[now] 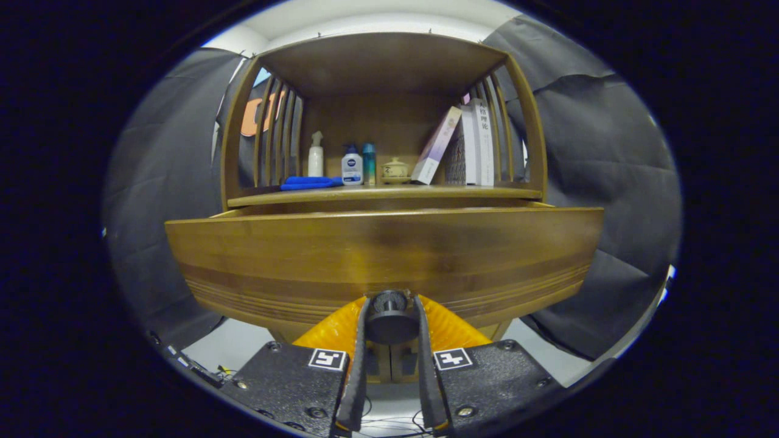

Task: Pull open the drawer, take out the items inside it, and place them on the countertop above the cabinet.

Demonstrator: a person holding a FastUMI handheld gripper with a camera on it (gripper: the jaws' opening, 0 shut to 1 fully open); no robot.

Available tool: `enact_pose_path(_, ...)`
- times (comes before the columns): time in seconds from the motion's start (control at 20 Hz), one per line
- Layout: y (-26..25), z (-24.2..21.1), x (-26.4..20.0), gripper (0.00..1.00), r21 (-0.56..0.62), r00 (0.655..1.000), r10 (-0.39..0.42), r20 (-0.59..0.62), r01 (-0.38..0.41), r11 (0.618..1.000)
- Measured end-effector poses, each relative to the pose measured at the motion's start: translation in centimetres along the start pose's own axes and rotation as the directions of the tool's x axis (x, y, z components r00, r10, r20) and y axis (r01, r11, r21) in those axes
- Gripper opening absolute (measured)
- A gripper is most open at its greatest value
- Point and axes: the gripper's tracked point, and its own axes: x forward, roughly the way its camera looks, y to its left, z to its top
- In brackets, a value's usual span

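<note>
Wooden cabinet (pixel 383 121) fills my 12 o'clock; drawer (pixel 383 255) pulled out toward me. My gripper (pixel 391 304) pinching drawer knob (pixel 390 319), both fingers pressed on it. Bottles, books on countertop (pixel 389 193).

My claw (pixel 391 322) grips the drawer (pixel 383 255) knob (pixel 390 317), fingers either side. Drawer front sticks out w/ tabletop (pixel 389 193) above & behind. On tabletop, L to R: cloth (pixel 308 182), spray bottle (pixel 315 156), 2 bottles (pixel 352 165), small pot (pixel 395 171), leaning books (pixel 468 146).

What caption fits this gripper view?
Gripper shut on the drawer knob, wooden drawer pulled out below a shelf of bottles and books.
</note>
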Motion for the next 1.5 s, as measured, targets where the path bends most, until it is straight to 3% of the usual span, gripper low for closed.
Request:
enact_pose_path(0.55, 0.5, -2.2, -5.4, 0.39, 0.013, 1.0, 0.026, -0.017, -0.025, 1.0)
enact_pose_path(1.5, 0.7, -3.6, -9.0, 0.39, 0.039, 0.997, 0.06, -0.048, -0.058, 0.998)
